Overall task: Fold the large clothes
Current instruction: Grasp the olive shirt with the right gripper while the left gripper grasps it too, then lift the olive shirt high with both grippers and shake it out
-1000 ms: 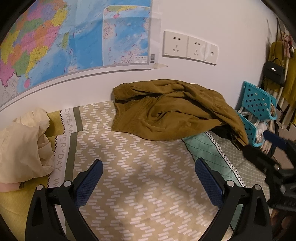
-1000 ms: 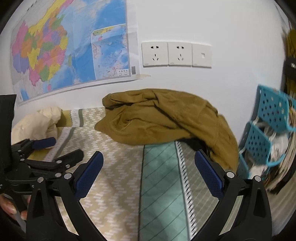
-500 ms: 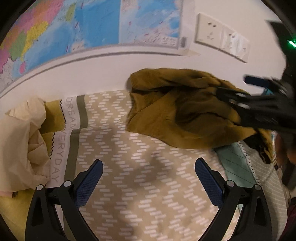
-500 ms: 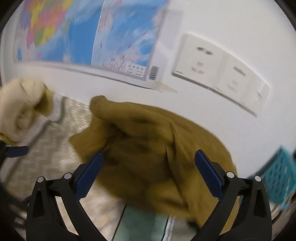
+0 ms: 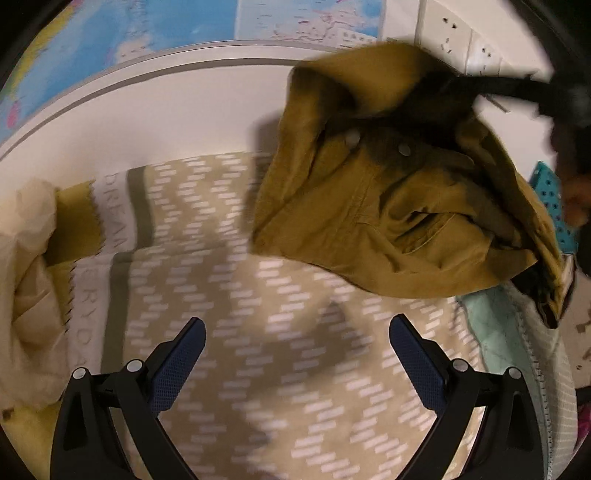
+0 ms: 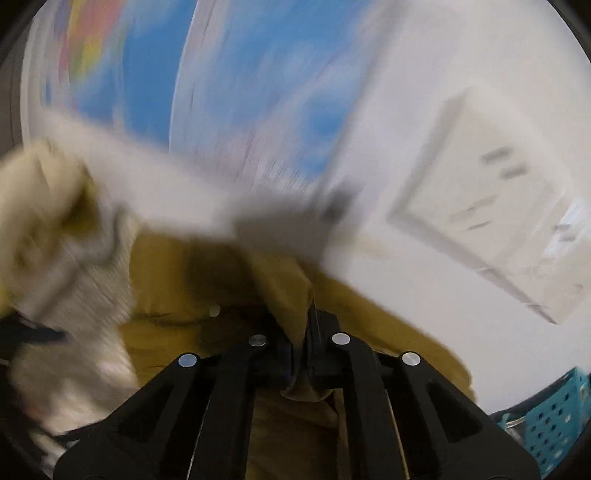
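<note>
An olive-brown jacket with pale snap buttons hangs lifted above the patterned bed cover, its top pinched by my right gripper, seen blurred at the upper right of the left wrist view. In the right wrist view my right gripper is shut on a fold of the jacket. My left gripper is open and empty, low over the bed cover, short of the jacket.
A cream garment lies bunched at the bed's left side. A map and wall sockets are on the wall behind. A teal perforated basket stands at the right of the bed.
My right gripper has reached in, shut on the jacket and lifted it off the bed. My left gripper has moved closer to the wall and stayed open.
</note>
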`<state>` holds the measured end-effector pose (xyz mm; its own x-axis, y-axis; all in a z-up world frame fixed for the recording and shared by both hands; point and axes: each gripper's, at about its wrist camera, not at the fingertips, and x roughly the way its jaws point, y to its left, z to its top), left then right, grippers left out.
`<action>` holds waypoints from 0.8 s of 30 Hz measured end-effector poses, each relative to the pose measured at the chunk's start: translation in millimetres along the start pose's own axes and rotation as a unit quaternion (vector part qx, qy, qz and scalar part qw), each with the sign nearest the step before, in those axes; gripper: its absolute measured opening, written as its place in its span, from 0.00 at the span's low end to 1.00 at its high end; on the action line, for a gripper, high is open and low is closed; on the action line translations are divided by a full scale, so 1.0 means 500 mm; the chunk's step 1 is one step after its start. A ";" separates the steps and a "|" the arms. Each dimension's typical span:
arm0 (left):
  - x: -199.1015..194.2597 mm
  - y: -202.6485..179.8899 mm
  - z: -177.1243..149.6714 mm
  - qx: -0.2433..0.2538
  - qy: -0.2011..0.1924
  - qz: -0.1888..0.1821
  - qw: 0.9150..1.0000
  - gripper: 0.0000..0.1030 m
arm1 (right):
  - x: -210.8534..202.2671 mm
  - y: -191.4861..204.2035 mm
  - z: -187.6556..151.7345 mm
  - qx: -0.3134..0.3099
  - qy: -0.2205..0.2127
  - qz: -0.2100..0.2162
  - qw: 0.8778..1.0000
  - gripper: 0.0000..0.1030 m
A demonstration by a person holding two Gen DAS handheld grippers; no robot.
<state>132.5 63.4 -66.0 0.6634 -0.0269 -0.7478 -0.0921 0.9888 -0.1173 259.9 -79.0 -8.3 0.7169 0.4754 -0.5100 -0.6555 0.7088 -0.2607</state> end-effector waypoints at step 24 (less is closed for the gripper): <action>0.051 -0.195 0.111 0.052 -0.046 -0.229 0.971 0.01 | -0.369 -0.251 -0.012 0.183 -0.121 0.009 0.976 0.05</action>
<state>199.9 -25.5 -37.4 0.6810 -0.4596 -0.5701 0.3015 0.8854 -0.3537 208.2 -258.8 113.7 0.7702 0.5676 -0.2909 -0.5720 0.8165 0.0785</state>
